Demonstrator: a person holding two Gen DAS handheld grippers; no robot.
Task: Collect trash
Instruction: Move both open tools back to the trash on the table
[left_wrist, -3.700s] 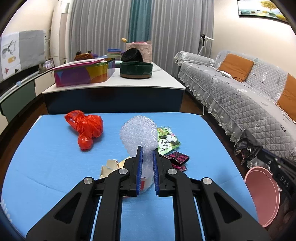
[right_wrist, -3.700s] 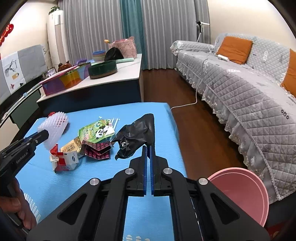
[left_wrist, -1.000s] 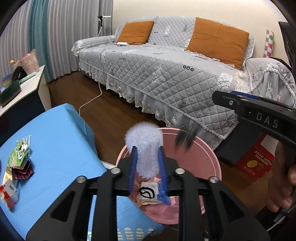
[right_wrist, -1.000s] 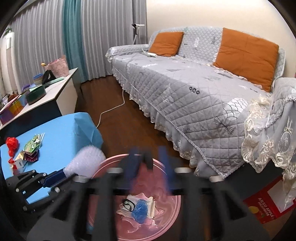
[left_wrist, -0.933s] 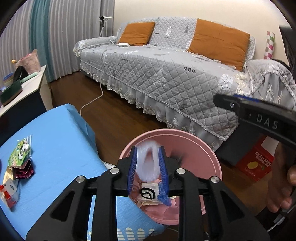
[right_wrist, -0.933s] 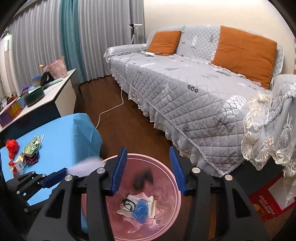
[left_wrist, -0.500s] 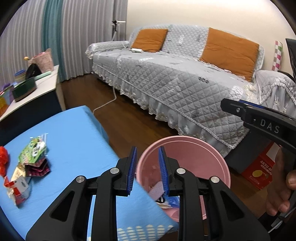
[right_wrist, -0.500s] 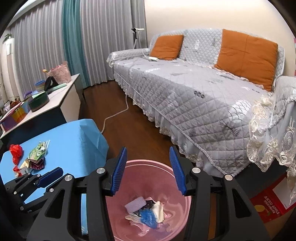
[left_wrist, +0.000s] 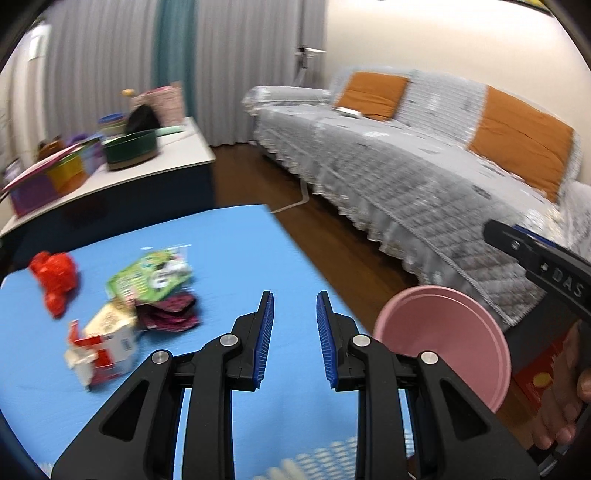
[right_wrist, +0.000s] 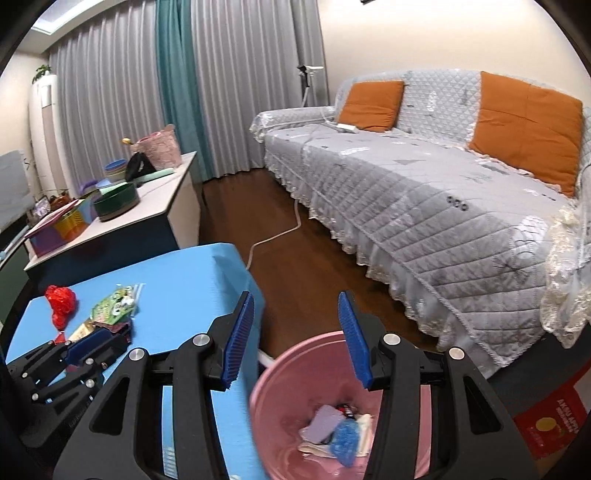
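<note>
My left gripper (left_wrist: 294, 307) stands open and empty over the blue table (left_wrist: 229, 251), right of the trash pile. That pile holds a red plastic bag (left_wrist: 55, 280), a green snack packet (left_wrist: 151, 277), dark wrappers (left_wrist: 170, 314) and a red and white carton (left_wrist: 103, 350). The pink bin (left_wrist: 443, 332) sits on the floor off the table's right edge. My right gripper (right_wrist: 295, 314) hangs open and empty above the bin (right_wrist: 295, 369), which holds bubble wrap (right_wrist: 325, 422), a blue scrap and other bits. The left gripper (right_wrist: 92, 341) shows at the lower left in the right wrist view.
A grey quilted sofa (right_wrist: 424, 177) with orange cushions (right_wrist: 524, 125) fills the right side. A white-topped cabinet (right_wrist: 155, 195) with bowls and boxes stands behind the table. A white cable (right_wrist: 280, 232) crosses the wooden floor. A red box (right_wrist: 554, 413) lies beside the bin.
The bubble wrap left my left gripper and now lies in the bin, with a black bag dropped from the right. Both grippers have swung left, the left one back over the table.
</note>
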